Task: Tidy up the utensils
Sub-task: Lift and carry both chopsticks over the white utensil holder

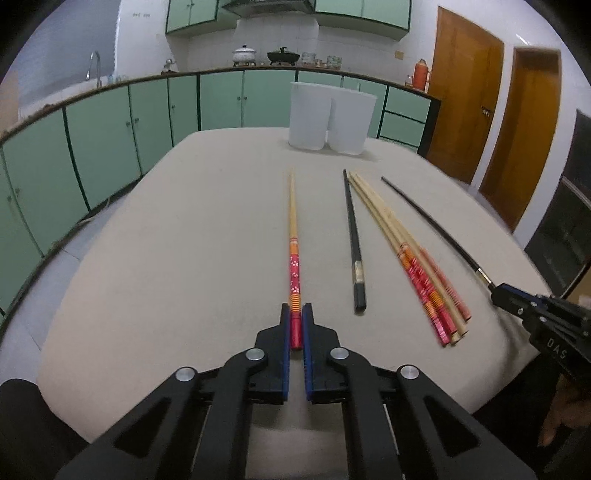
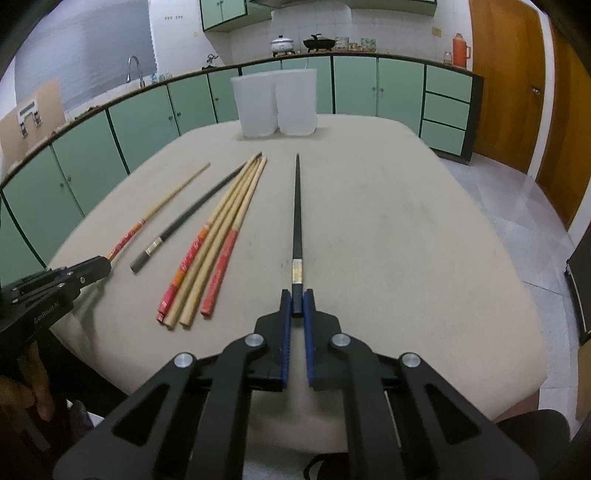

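Beige table (image 1: pixel 184 229) carries two white bins (image 1: pixel 309 116) at its far end, touching side by side. Your left gripper (image 1: pixel 296 314) pinches the red chopstick (image 1: pixel 293 221) by its butt; your right gripper (image 2: pixel 297 301) pinches a black chopstick (image 2: pixel 297 206). Between them lie four loose chopsticks (image 2: pixel 218 236).

Green cabinets (image 1: pixel 221 99) curve behind the beige desk (image 1: pixel 184 221); white tiled wall (image 2: pixel 399 29) at 12 o'clock, wooden doors (image 1: pixel 465 92) at 2 o'clock, faucet (image 1: pixel 94 68) at 10 o'clock.
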The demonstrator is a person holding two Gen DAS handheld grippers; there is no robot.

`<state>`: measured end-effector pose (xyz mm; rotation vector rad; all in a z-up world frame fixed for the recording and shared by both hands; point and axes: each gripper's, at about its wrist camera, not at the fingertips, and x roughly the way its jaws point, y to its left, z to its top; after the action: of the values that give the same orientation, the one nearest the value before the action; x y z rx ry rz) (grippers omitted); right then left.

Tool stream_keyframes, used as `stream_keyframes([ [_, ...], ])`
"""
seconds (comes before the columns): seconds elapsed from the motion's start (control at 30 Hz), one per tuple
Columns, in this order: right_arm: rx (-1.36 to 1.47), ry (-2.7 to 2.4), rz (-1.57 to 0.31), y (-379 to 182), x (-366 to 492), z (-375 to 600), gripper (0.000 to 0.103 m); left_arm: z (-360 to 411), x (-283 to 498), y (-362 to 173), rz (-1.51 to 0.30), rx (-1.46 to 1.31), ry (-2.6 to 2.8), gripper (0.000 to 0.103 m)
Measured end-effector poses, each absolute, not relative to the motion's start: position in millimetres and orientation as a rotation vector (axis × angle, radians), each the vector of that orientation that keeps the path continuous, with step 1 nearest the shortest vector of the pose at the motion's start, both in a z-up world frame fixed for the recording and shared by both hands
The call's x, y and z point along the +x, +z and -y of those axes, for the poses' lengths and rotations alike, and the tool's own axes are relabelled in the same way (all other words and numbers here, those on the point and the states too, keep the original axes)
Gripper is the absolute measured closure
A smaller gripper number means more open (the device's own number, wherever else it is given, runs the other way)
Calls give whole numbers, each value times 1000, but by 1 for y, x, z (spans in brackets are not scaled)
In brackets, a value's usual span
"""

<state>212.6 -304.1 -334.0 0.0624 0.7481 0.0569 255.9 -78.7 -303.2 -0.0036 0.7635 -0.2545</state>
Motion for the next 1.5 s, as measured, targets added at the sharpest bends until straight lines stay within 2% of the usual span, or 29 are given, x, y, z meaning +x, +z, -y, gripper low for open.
stream_keyframes([
  [0.2, 114, 62, -669, -274, 198, 311, 97, 69, 251, -255, -724, -29, -263, 97],
  [0.57, 2, 133, -538, -170, 210, 301, 97, 60, 265, -168, -670, -38, -328, 97],
  [0.93, -71, 177, -557, -143, 267, 296, 97, 54, 307, -129, -704, -34, -397, 97],
  [1.5, -72, 259, -688, -90, 338, 286, 97, 75, 372, -79, -739, 50, -462, 97],
])
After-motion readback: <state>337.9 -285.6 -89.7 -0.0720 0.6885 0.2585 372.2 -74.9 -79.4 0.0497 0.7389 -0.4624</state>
